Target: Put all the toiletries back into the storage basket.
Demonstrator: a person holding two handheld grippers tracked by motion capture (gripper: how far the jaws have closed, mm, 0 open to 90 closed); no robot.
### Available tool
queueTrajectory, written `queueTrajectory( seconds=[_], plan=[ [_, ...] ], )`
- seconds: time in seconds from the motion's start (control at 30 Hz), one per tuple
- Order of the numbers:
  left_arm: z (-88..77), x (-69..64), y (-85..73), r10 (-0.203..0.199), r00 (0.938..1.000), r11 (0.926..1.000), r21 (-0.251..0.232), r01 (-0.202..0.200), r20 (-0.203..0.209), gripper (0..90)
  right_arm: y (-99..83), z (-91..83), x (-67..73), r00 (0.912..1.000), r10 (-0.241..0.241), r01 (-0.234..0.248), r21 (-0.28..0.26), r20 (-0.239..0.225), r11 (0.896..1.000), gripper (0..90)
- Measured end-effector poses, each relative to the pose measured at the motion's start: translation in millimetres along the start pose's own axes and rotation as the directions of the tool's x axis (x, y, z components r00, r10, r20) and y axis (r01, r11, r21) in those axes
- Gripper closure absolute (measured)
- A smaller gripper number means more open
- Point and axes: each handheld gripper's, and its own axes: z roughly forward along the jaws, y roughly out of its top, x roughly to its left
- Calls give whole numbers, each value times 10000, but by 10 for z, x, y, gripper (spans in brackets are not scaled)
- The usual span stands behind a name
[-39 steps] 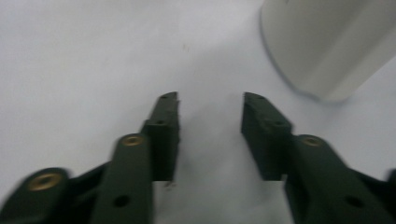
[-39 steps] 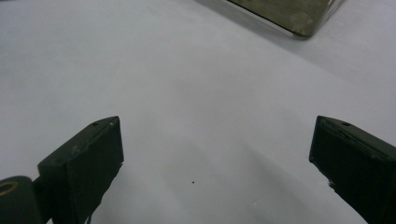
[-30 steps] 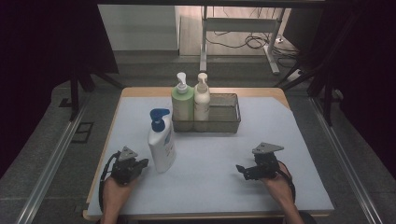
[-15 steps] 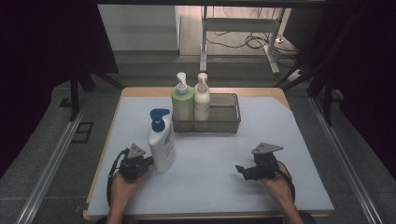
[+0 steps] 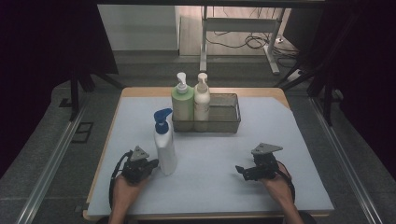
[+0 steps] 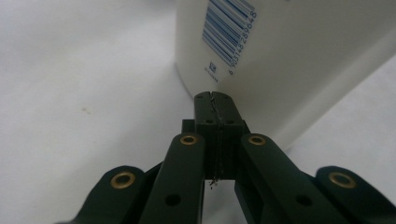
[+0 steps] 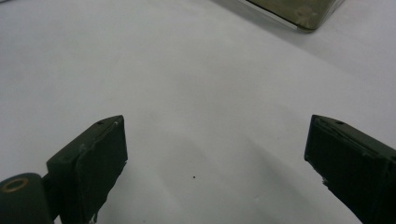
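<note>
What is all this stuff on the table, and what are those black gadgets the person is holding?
Pump bottle, blue top: 1, white body, stands on the mat outside the basket, right by the left gadget.
Pump bottle, green: 1, in the basket, left end.
Pump bottle, cream: 1, in the basket, beside the green one.
Wire basket: 1, dark metal, at the far middle of the table.
Mat: 1, pale blue-white, covers the wooden table.
Left gripper: 1, black, jaws shut, tips next to the white bottle.
Right gripper: 1, black, jaws open over bare mat.
Hands: 2, one per gripper.
</note>
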Motion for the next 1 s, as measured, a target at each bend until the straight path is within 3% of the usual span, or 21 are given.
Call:
queueTrajectory(
  seconds=[0.27, 0.57, 1.0],
  plan=[
    [-3, -112, -9, 252, 9992, 9996, 82, -254, 301, 898, -7, 6, -6, 10000, 47, -47, 23, -73, 10000, 58],
    [50, -236, 26, 683, 9942, 9975, 98, -694, 830, 897, -7, 11, -11, 10000, 21, -20, 53, -76, 10000, 58],
    [171, -368, 105, 1017, 9879, 9947, 61, -1031, 1169, 896, -8, 33, 11, 9996, -184, 187, 138, -225, 9997, 56]
  ],
)
